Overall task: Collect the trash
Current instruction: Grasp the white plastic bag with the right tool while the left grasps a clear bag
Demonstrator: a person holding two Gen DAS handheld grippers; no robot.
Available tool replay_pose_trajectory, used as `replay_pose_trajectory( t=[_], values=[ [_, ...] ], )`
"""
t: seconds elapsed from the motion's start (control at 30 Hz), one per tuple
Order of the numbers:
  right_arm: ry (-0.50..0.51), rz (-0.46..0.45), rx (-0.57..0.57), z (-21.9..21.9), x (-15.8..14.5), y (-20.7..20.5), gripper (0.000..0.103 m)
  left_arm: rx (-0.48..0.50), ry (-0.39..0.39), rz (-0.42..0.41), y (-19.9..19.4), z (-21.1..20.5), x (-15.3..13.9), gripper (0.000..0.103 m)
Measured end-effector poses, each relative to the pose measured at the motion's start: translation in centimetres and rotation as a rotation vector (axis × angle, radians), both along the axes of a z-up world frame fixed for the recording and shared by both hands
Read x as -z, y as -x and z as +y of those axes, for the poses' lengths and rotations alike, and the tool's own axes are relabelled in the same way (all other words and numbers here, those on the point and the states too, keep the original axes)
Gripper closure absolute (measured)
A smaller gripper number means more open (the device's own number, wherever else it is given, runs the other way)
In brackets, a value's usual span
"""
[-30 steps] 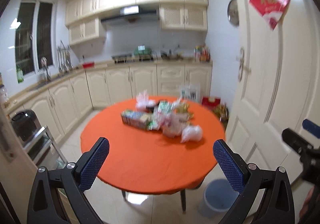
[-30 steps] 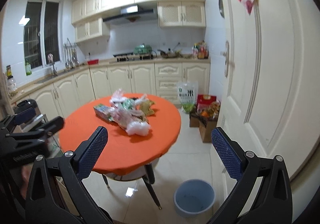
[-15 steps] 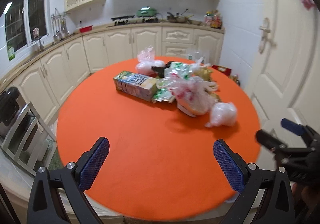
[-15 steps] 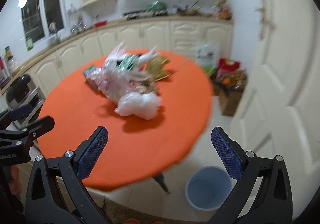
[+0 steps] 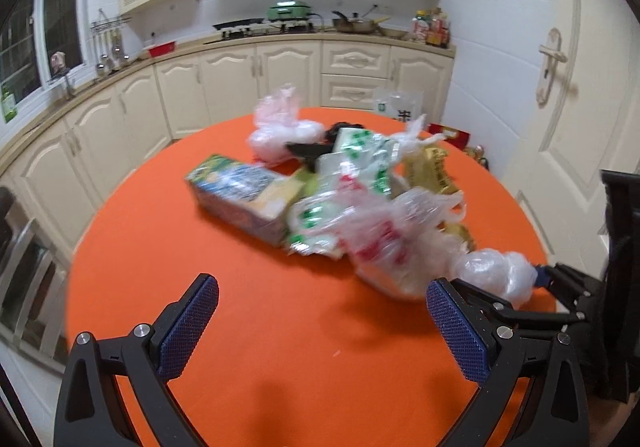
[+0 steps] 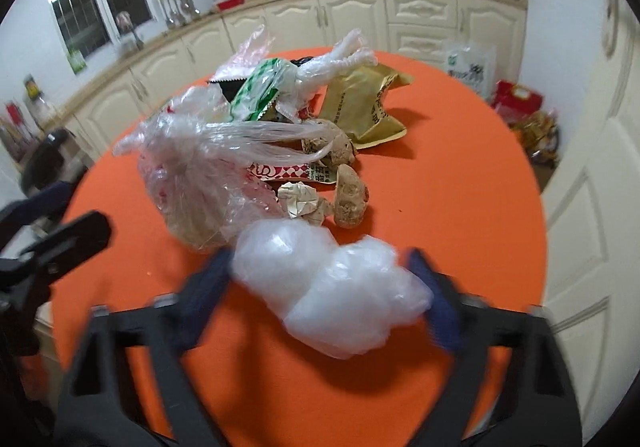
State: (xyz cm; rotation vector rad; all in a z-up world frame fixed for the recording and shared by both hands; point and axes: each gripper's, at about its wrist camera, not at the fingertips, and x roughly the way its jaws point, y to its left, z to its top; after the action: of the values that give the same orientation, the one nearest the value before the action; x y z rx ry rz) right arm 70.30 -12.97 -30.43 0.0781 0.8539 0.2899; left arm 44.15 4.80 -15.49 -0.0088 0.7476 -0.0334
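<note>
Right gripper (image 6: 320, 287) has just been closing around the white plastic wad (image 6: 332, 287) at table's (image 6: 460, 187) six o'clock, pads touching; left gripper (image 5: 320, 327) gapes empty.

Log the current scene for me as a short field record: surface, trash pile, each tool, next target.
surface: round orange table
trash pile: printed carton, clear plastic bags, gold foil pouch, crumpled paper
right tool: jaws just closing around the white crumpled plastic bag; firm grip not clear
left tool: open, empty, above bare tabletop
next target: likely the white bag
</note>
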Motion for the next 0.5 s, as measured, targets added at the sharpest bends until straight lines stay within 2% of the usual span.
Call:
replay_pose_trajectory(
  t=[0.1,0.2,0.3,0.37,0.43,0.5],
  values=[
    [-0.039,-0.008,-0.002,-1.3,0.0,0.9,0.046,0.017,-0.005,-0.006,-1.7,-1.3,0.5,0.001],
    [-0.065,-0.011,-0.001,-2.8,0.4,1.0,0.047,0.015,-0.04,-0.02,-3.4,-2.7,1.0,0.001],
    [-0.066,-0.019,0.008,-3.5,0.6,1.2,0.047,-0.011,-0.086,-0.019,-5.4,-3.7,1.9,0.005],
    [-0.067,-0.021,0.006,-3.3,0.6,1.1,0.047,-0.03,-0.077,0.003,-6.4,-3.8,2.6,0.016],
    [-0.072,-0.022,0.005,-3.2,0.6,1.1,0.047,-0.034,-0.041,0.016,-7.0,-3.6,3.1,0.037],
    [-0.082,-0.022,-0.002,-2.8,0.3,1.3,0.047,-0.01,-0.012,0.024,-7.2,-3.5,3.4,0.05]
  ],
)
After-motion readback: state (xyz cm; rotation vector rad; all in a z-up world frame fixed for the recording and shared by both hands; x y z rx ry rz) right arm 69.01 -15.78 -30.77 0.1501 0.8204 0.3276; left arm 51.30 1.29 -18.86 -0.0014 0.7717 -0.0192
